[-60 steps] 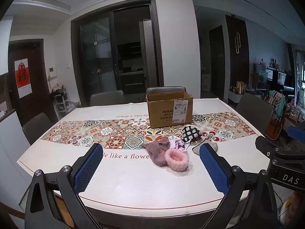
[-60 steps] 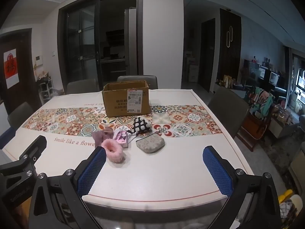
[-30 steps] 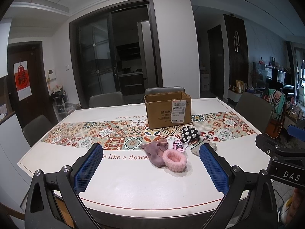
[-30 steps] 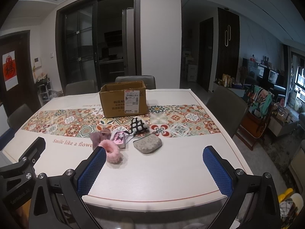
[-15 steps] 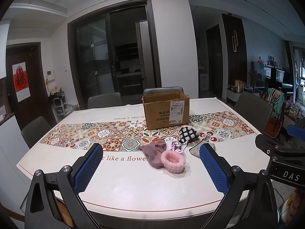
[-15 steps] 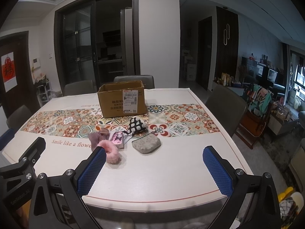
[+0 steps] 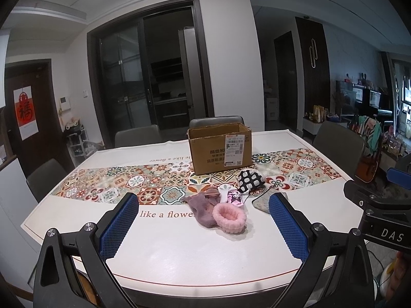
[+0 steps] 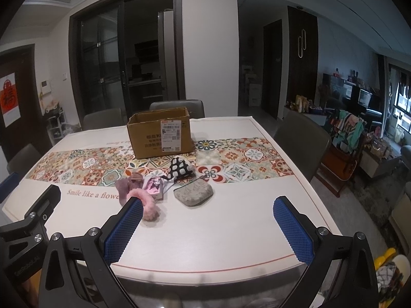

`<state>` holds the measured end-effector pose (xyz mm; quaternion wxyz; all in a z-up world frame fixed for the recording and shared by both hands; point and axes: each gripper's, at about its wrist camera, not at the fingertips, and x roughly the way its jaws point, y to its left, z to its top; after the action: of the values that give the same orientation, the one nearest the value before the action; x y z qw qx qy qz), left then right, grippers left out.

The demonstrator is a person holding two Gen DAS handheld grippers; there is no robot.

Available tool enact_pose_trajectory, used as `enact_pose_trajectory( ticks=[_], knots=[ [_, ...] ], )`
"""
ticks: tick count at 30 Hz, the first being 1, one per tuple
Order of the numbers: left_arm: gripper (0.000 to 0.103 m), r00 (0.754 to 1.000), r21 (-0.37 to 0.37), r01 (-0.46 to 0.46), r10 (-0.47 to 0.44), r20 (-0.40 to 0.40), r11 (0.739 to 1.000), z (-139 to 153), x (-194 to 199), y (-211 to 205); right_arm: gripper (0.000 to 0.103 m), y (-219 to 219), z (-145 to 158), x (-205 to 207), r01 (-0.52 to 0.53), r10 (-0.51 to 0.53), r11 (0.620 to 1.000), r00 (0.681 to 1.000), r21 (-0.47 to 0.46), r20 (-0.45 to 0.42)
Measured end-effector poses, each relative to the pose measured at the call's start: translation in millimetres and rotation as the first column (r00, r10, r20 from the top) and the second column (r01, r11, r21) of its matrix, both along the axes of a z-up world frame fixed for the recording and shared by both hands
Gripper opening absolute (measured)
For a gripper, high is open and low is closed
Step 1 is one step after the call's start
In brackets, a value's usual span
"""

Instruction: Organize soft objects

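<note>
A cluster of soft items lies mid-table: a fluffy pink headband [image 7: 229,215] [image 8: 149,204], a mauve sock [image 7: 201,206] [image 8: 126,186], a small white-and-pink printed item [image 7: 232,196] [image 8: 153,187], a black-and-white checked pouch [image 7: 250,178] [image 8: 181,169] and a grey pouch [image 7: 262,200] [image 8: 194,195]. Behind them stands an open cardboard box [image 7: 219,147] [image 8: 160,134]. My left gripper [image 7: 203,220] and right gripper [image 8: 209,223] hover open over the table's near edge, short of the pile, with nothing between their fingers.
The white table [image 7: 167,251] carries a patterned tile runner [image 7: 128,182]. Grey chairs stand around it: at the back [image 8: 177,106], at the left [image 7: 45,177] and at the right [image 8: 301,141]. The right gripper's body [image 7: 380,210] shows at the left view's right edge.
Both views have shifted slightly; the pile and box sit a little closer and lower in the frames. Both grippers stay open and nothing on the table has moved.
</note>
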<state>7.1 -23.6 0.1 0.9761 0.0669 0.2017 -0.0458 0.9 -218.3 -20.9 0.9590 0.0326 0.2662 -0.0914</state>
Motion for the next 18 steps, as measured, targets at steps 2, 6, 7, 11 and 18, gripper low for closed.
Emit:
enact_pose_trajectory(
  ticks=[2, 6, 7, 11, 18],
  knots=[
    [0.103, 1.000, 0.001, 0.004, -0.004, -0.003, 1.000, -1.2, 1.3, -1.3, 0.103, -0.1, -0.7, 0.5, 0.003, -0.003, 1.000, 1.000, 0.001, -0.003],
    [0.103, 1.000, -0.001, 0.004, -0.004, -0.018, 1.000, -6.2, 7.2, -2.6, 0.103, -0.6, -2.3, 3.4, 0.008, -0.008, 1.000, 1.000, 0.005, -0.011],
    [0.103, 1.000, -0.001, 0.000, 0.000, -0.017, 1.000, -7.5, 8.5, -3.1, 0.103, -1.5, -2.8, 4.7, 0.008, -0.008, 1.000, 1.000, 0.006, -0.015],
    [0.103, 1.000, 0.007, 0.007, -0.006, -0.016, 1.000, -15.0, 17.5, -5.9, 0.103, -4.1, -7.1, 13.4, 0.011, -0.011, 1.000, 0.999, 0.007, -0.035],
    [0.103, 0.998, 0.005, 0.025, -0.025, -0.049, 1.000, -33.8, 45.6, -12.7, 0.103, -9.9, -20.5, 38.5, 0.017, -0.016, 1.000, 0.998, 0.011, -0.062]
  ],
)
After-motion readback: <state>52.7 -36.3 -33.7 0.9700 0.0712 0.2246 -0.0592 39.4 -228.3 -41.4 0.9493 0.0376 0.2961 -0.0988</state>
